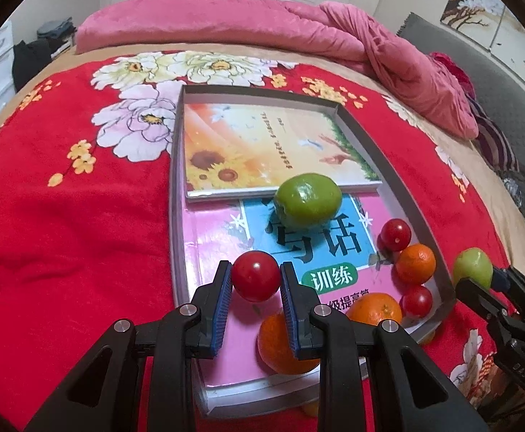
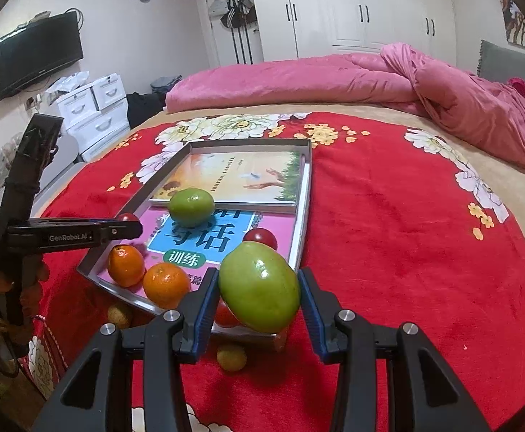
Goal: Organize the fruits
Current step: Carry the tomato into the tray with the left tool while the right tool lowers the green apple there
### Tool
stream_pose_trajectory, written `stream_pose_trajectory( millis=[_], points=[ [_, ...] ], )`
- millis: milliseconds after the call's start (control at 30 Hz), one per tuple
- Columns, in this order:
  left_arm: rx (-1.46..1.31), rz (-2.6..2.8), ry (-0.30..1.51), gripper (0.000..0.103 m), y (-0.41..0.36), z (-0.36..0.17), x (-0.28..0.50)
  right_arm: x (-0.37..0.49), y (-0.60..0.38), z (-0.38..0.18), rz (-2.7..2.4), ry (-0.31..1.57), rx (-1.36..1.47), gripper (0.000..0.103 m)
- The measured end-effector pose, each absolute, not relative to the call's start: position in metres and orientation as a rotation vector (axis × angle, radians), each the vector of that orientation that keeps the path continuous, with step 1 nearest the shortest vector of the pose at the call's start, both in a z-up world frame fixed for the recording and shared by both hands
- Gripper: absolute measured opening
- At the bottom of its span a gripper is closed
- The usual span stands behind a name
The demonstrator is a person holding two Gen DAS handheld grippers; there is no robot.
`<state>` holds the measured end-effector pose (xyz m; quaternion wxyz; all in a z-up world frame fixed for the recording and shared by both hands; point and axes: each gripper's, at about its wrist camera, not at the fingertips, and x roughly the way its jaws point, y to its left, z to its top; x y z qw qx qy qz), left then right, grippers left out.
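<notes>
1. Red and glossy, the cherry tomato (image 1: 255, 275) sits clamped between your left gripper (image 1: 256, 282) jaws, its smooth round skin pinched by the ribbed blue pads, hanging over the near end of the tray (image 1: 388, 165).
2. Your right gripper (image 2: 259, 289) has its jaws clamped on a green fruit (image 2: 259, 286), egg-shaped and waxy, held just above the tray's near corner.
3. Judging by this, you are mid-delivery: both fruits are carried and neither is set down yet. The next move calls for lowering each onto a free patch inside the tray and parting the jaws gently, since round fruit on a slick book cover will likely roll.
4. Below the left gripper lie two dimpled oranges (image 1: 286, 342) on the pink book (image 1: 223, 237), with a third orange (image 1: 415, 264) and two more cherry tomatoes (image 1: 395, 234) gathered by the right wall.
5. Further in, a second green fruit (image 1: 307, 201) rests where the pink book meets the sunflower book (image 1: 262, 147).
6. Outside the tray, small yellowish fruits (image 2: 230, 357) wait on the bed's plush red floral blanket (image 1: 64, 216).
7. Beyond that lies a rumpled pink quilt (image 1: 226, 25).
</notes>
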<state>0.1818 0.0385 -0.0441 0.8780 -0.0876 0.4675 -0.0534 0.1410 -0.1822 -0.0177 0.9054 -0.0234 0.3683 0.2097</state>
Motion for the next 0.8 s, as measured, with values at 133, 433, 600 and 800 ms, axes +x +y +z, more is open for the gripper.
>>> stream_pose_trajectory(
  millis=[133,433,600,800],
  points=[
    [-0.177,-0.112,0.974,0.027,0.038,-0.044,0.182,0.140,-0.176,-0.019,0.455,0.758,-0.064,0.044],
    [-0.191,-0.110,0.979,0.027,0.040,-0.044,0.181,0.140,-0.165,-0.025,0.461,0.770,-0.118,0.044],
    [-0.191,-0.110,0.980,0.027,0.040,-0.045,0.180,0.141,-0.164,-0.029,0.447,0.777,-0.125,0.044],
    [-0.192,-0.110,0.981,0.027,0.041,-0.045,0.180,0.142,-0.166,-0.032,0.444,0.788,-0.109,0.044]
  ],
)
